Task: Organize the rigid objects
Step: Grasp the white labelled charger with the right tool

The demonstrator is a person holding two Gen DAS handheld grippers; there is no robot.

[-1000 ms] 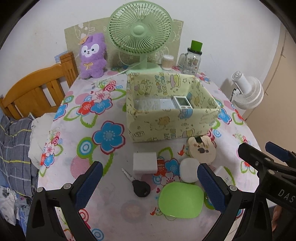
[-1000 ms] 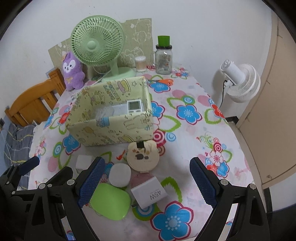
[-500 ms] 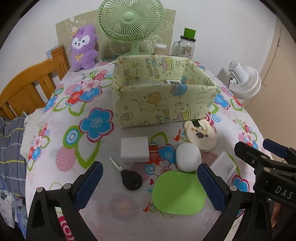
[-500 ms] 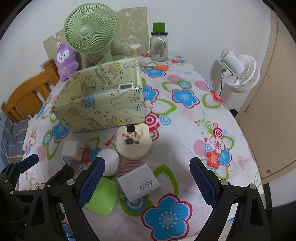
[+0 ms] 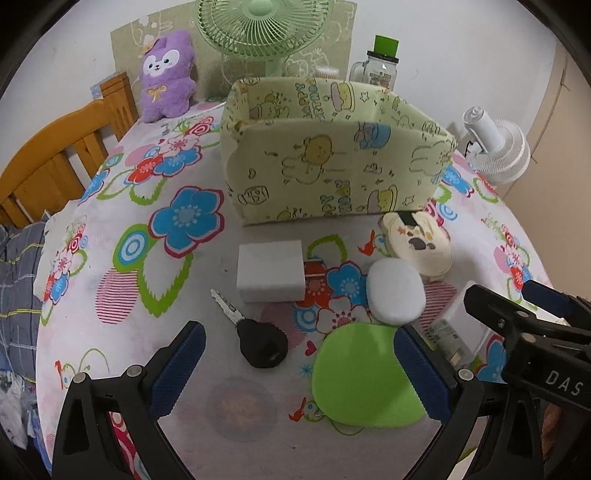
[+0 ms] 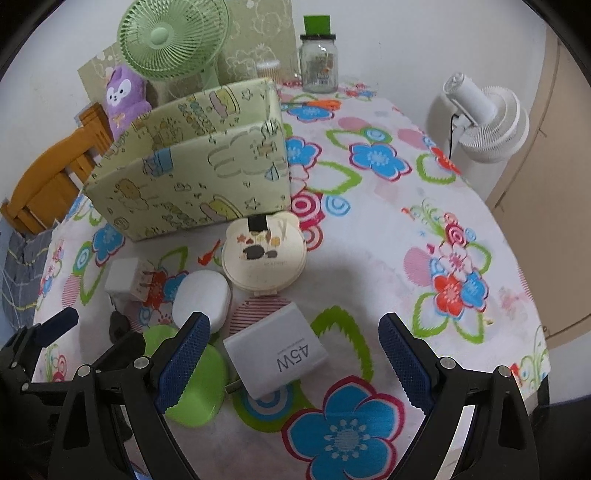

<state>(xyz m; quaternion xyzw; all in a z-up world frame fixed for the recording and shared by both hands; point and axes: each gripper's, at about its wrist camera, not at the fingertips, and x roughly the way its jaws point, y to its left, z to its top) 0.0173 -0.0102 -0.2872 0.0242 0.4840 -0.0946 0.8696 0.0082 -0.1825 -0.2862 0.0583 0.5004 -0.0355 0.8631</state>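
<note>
A yellow-green cartoon-print box [image 5: 332, 162] [image 6: 192, 173] stands mid-table. In front of it lie a white cube charger [image 5: 271, 271], a black key [image 5: 260, 343], a flat green case [image 5: 364, 373], a white rounded case [image 5: 395, 295] and a cream bear-shaped compact [image 5: 417, 243]. A white charger marked 45W [image 6: 275, 358] lies nearest the right side. My left gripper [image 5: 299, 350] hangs open over the key and the green case. My right gripper [image 6: 294, 332] is open above the 45W charger, which is not touched by either pad.
At the back stand a green fan [image 5: 266, 26], a purple plush toy [image 5: 166, 74] and a glass jar with a green lid [image 6: 318, 59]. A wooden chair [image 5: 55, 162] is at the left, a white fan [image 6: 484, 118] beyond the right edge. The floral cloth [image 6: 424, 221] is bare at right.
Both grippers have sunk toward the table, so the small objects look larger and nearer. The box's inside has dropped out of sight behind its front wall. Jaws unchanged.
</note>
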